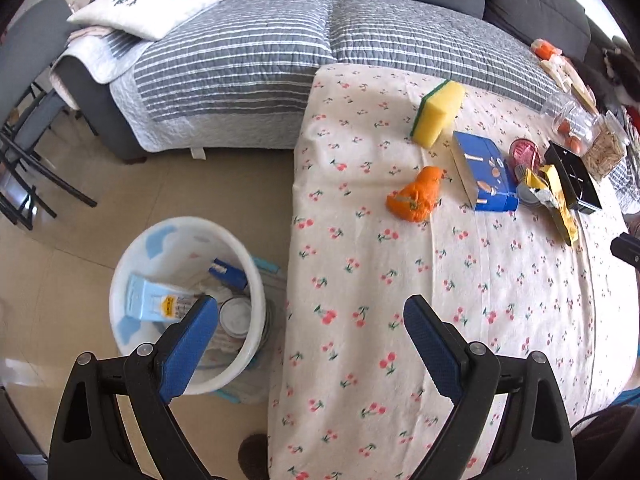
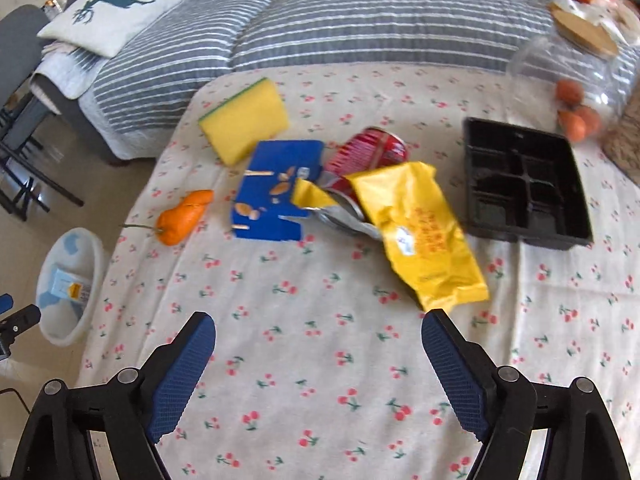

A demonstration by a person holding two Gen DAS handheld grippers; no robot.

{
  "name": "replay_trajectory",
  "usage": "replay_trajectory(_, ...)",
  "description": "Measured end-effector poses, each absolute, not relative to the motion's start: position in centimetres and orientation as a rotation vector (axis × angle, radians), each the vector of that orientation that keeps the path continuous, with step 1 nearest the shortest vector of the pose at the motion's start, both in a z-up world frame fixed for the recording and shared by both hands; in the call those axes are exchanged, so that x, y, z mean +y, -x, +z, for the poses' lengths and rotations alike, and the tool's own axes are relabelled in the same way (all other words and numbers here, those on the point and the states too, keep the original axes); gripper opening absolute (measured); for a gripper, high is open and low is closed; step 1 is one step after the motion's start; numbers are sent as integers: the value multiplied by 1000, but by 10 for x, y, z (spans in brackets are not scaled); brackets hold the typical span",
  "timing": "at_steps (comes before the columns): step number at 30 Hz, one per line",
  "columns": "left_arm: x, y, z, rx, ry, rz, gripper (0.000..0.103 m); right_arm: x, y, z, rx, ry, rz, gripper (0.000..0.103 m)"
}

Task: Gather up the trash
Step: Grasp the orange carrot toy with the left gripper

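Left gripper (image 1: pixel 310 322): fingers wide, empty, above bin (image 1: pixel 182 240) at table's edge; right gripper (image 2: pixel 318 342): fingers wide, empty; yellow wrapper (image 2: pixel 420 236) just ahead on tablecloth (image 2: pixel 320 360), overlapping crushed can (image 2: pixel 368 148); advice: pinch wrapper's near edge only.

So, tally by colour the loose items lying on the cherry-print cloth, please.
Yellow: 2, sponge and snack bag
Blue: 1, box
Orange: 1, crumpled wrapper
Red: 1, crushed can
Black: 1, tray
Total: 6
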State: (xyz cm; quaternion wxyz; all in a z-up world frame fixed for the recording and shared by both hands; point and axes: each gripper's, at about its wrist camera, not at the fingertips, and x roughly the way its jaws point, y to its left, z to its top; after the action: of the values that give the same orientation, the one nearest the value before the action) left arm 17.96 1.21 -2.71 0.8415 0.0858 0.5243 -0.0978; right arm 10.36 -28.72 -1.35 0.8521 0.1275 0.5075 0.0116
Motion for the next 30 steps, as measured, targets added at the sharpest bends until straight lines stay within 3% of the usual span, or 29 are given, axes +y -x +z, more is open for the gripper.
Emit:
replay_trajectory(5, -31, -211, -34, 1139, -156, -275, 94, -322, -101, -16, 1072, -250, -44, 88)
replay_trajectory(9, -59, -233, -48, 1159, -168, -317, 87, -348, -104, -25, 1092, -265, -79, 88)
replay_trajectory(17, -80, -265, -84, 1235, -73, -358, 46, -379, -107, -40, 1131, -274, -108, 88)
replay_trajectory(22, -87, -267, -90, 1218, -35, -376, 31, -388, -111, -47, 1146, -267, -113, 88)
replay_trajectory(30, -73, -244, -70, 1195, 38, -370, 26, -385, -122, -57, 1172, -288, -98, 88)
